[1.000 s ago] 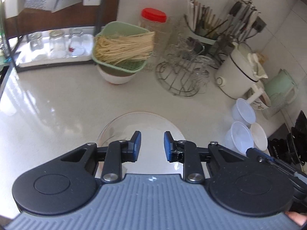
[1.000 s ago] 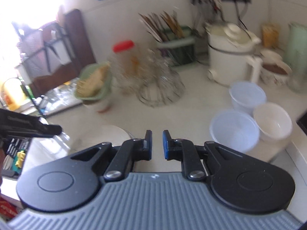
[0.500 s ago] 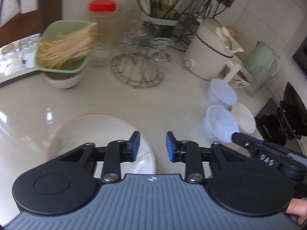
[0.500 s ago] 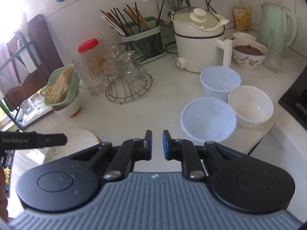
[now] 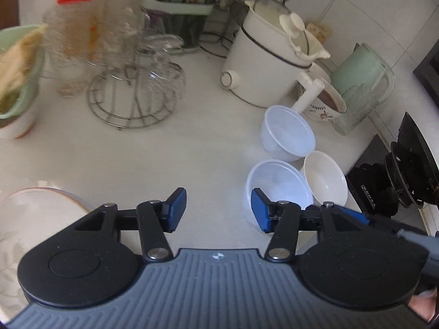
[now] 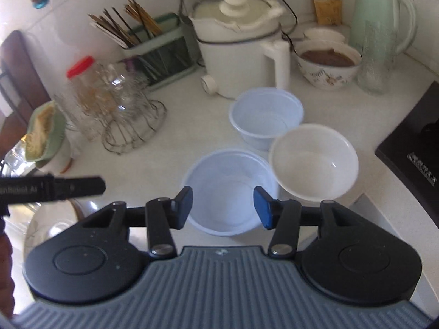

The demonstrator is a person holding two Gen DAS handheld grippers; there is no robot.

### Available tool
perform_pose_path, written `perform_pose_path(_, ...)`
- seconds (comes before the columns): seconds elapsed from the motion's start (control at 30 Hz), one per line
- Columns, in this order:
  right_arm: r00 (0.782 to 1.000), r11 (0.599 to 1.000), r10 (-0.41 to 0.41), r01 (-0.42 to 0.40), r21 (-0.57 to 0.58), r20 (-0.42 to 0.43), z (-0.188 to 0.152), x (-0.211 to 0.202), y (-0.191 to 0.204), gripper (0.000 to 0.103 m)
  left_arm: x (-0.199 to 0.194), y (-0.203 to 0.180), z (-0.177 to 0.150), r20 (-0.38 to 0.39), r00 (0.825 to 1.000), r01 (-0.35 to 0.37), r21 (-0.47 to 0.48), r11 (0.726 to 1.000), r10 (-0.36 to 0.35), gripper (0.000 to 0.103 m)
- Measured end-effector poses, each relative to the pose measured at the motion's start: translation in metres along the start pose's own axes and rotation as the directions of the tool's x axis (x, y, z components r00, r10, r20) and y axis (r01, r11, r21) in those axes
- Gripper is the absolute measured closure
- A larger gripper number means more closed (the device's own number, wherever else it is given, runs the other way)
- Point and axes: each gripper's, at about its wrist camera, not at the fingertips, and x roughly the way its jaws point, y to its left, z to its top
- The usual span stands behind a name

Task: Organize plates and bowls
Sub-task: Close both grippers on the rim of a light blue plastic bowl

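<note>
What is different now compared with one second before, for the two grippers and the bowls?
Both views have swung from the plate toward the bowls. The left gripper and right gripper, nearly shut before, are opening with nothing held; the right now frames the nearest translucent bowl. The three bowls and the plate stayed put.

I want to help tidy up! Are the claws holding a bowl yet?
No, neither holds anything. The right claw is opening above the nearest clear bowl without touching it, and the left claw is opening over bare counter.

White countertop [image 6: 186, 126] with three bowls [image 6: 227, 192], plate [image 5: 35, 219], wire rack [image 6: 131, 131], cooker [image 6: 238, 44].
</note>
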Motion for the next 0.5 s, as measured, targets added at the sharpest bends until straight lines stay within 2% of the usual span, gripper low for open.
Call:
perform_pose_path(0.3,0.996,0.997,-0.008,0.015,0.078,-0.088,0.002,0.032,-0.034,0.051,0.056,-0.016,0.008,-0.107,0.992,0.059,-0.021,0.998,-0.061,0.047)
perform_pose_path(0.33,0.994,0.996,0.004,0.006,0.093,-0.107,0.002,0.038,-0.036,0.051,0.060,-0.017,0.008,-0.118,0.991,0.060,-0.025,0.998,-0.062,0.050)
perform_pose_path(0.43,0.991,0.995,0.016,-0.003,0.099,-0.134,0.002,0.050,-0.040,0.053,0.071,-0.021,0.008,-0.132,0.991,0.030,-0.027,0.999,-0.034,0.071)
perform_pose_path(0.5,0.987,0.995,0.017,-0.001,0.099,-0.158,0.000,0.058,-0.040,0.060,0.078,-0.021,0.008,-0.149,0.989,0.019,-0.050,0.999,-0.026,0.077)
